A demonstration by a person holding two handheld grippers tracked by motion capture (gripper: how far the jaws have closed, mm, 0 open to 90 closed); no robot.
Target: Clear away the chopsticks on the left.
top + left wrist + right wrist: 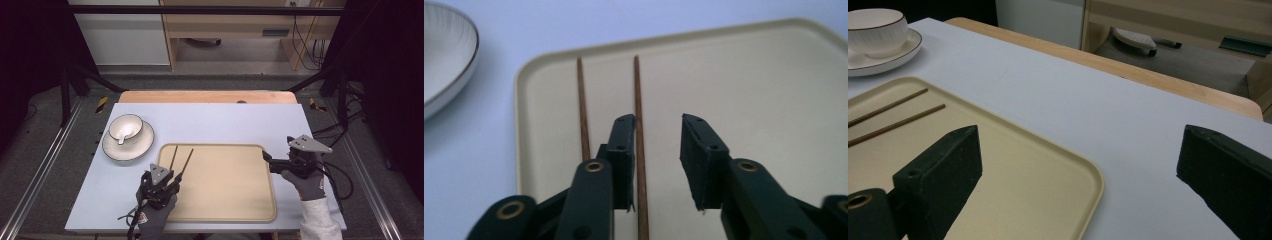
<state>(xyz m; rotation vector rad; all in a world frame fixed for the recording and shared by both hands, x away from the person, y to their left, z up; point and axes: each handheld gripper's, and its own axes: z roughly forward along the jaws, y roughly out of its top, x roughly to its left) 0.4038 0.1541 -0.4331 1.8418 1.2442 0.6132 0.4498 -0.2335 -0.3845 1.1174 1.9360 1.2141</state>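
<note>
Two brown chopsticks (173, 156) (186, 162) lie side by side on the left part of a beige tray (225, 200). My left gripper (172, 180) hovers over their near ends, open. In the left gripper view the right chopstick (638, 90) runs along the inner edge of the left jaw, the other chopstick (582, 105) lies outside it, and nothing is pinched between the jaws of the gripper (658, 120). My right gripper (267, 162) stands wide open at the tray's right edge; in its own view the gripper (1080, 145) straddles the tray's corner (1088, 175).
A white bowl (125, 127) with a spoon in it stands on a white plate (142, 142) left of the tray's far corner. The pale blue table top (225, 122) stretches beyond the tray. Black frame rails flank the table.
</note>
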